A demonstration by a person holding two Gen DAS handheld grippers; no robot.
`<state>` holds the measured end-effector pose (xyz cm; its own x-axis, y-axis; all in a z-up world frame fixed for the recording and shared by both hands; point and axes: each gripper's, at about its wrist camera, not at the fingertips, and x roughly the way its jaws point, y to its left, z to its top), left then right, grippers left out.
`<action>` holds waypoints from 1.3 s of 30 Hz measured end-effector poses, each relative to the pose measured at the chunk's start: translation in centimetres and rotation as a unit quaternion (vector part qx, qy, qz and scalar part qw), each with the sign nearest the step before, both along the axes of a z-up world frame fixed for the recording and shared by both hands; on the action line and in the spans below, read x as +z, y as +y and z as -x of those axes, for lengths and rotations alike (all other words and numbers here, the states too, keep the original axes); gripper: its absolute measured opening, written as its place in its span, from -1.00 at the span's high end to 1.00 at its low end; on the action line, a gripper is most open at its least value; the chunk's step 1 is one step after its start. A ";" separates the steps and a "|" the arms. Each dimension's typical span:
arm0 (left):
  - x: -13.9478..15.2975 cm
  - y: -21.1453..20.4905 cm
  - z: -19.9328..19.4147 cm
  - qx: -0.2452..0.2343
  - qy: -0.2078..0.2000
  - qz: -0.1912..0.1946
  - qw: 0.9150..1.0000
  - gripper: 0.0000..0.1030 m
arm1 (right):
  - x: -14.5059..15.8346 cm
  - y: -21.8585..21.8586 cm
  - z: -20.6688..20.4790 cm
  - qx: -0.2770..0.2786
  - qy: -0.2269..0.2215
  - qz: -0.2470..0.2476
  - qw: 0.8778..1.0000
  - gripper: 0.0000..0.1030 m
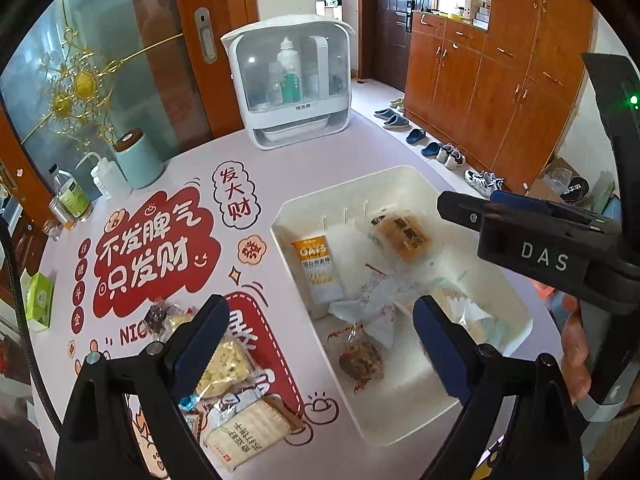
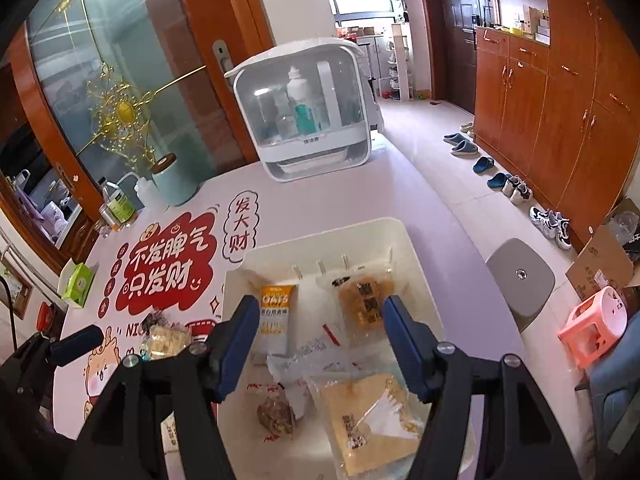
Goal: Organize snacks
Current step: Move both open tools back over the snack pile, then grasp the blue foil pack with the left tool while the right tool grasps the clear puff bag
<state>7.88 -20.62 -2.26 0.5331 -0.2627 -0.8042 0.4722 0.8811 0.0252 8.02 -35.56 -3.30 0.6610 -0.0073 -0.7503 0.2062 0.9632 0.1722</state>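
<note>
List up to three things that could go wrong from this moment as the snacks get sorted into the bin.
1. The left gripper and right gripper hang open close together over the bin; they might collide.
2. The packets in the bin overlap, so the oat bar or wrapped candy could get crushed by later ones.
3. The cracker packs outside the bin are stacked, so a grasp may drag two at once.

The pale lilac round table (image 1: 192, 184) bore a red cartoon print with white characters, the rectangular plastic bin (image 2: 394, 236) was cream, the oat bar packet (image 2: 275, 320) inside was white with an orange top, and both grippers' fingers (image 2: 236, 344) wore blue pads.
</note>
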 end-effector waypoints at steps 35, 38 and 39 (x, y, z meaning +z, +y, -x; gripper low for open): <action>-6.9 28.2 0.4 0.221 0.087 -0.042 0.971 -0.80 | -3.1 17.0 2.3 0.116 0.061 -0.037 0.991 -0.26; -7.5 29.4 -0.2 0.223 0.094 -0.042 0.969 -0.80 | -4.0 19.1 1.4 0.128 0.073 -0.039 0.988 -0.26; -7.7 29.6 -0.4 0.222 0.095 -0.043 0.969 -0.80 | -4.4 19.8 1.1 0.132 0.078 -0.038 0.987 -0.26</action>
